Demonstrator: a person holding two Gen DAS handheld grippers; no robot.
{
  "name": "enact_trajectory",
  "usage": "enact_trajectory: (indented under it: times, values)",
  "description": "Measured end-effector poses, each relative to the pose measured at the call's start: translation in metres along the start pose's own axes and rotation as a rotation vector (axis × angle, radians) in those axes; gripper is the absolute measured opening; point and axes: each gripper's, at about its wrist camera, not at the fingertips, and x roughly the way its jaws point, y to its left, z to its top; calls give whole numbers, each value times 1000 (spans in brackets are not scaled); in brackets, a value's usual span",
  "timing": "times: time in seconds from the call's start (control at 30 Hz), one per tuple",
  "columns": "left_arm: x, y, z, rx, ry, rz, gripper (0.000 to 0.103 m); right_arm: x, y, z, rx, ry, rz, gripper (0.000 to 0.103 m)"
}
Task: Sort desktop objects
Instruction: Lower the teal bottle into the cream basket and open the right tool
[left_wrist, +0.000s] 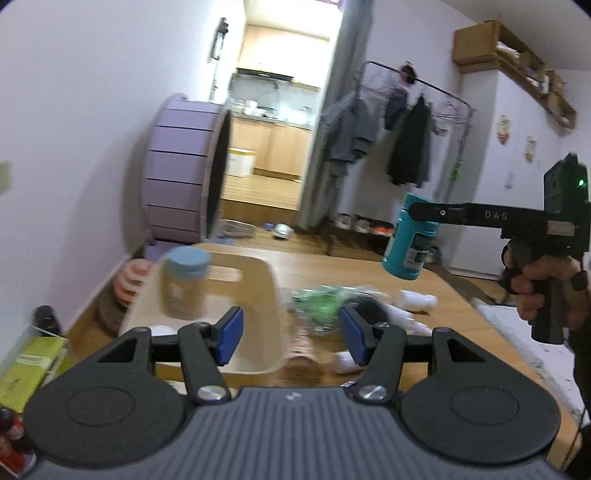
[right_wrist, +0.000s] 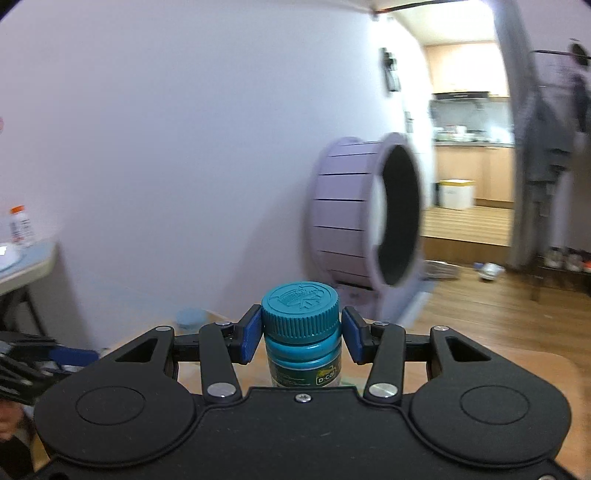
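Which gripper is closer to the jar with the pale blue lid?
Left. The left gripper hovers open just before the jar in the bin; the right gripper holds a teal bottle aloft farther right.

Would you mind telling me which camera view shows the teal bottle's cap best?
The right wrist view: the teal bottle stands close and sharp between the right gripper fingers, its embossed cap top readable. The left wrist view shows the bottle smaller, tilted in mid-air, its cap end hidden behind the gripper.

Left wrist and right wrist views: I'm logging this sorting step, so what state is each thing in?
Teal plastic bottle: capped, held in the air, tilted.
Right gripper: shut on the bottle's cap.
Left gripper: open, holding nothing.
Blue-lidded jar: lid on, upright in the cream bin.
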Motion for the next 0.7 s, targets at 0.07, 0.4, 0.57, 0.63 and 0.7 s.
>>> enact_trajectory:
  times: [0.07,0.4,0.57,0.63,0.7]
  values:
    - [-1,6,1,5,-8,33,57,18,15,3,-1,9,43,45]
    - [7,35,-3,11,-9,205,57,103,61,9,-21,71,156,45]
    - [5,43,-3,-36,-4,196,57,137,71,-1,-41,119,136,45]
    - [6,44,-3,-40,7,192,57,147,76,-5,-61,132,125,45]
    - [5,44,-3,-38,6,190,57,152,79,-10,-80,146,113,45]
